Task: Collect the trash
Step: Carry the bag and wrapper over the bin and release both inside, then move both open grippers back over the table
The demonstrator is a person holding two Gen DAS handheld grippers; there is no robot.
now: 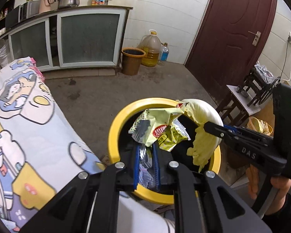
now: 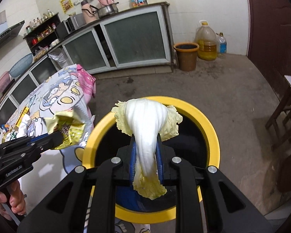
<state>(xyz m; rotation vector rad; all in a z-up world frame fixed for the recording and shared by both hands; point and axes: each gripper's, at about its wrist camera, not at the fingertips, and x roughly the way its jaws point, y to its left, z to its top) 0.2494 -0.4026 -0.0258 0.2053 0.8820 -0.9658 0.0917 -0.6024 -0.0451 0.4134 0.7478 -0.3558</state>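
Pinched between the left gripper (image 1: 146, 155) fingers, a crumpled snack wrapper (image 1: 159, 130) hangs over the yellow-rimmed bin (image 1: 114, 128); the right gripper (image 2: 146, 155) clamps a cabbage leaf (image 2: 147, 124) above it too. Drop-off step, I judge: both jaws need only release.

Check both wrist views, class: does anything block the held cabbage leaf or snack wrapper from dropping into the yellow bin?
Nothing visible does. The right gripper holds the cabbage leaf and the left gripper holds the snack wrapper, both directly over the open mouth of the yellow bin, which has no lid.
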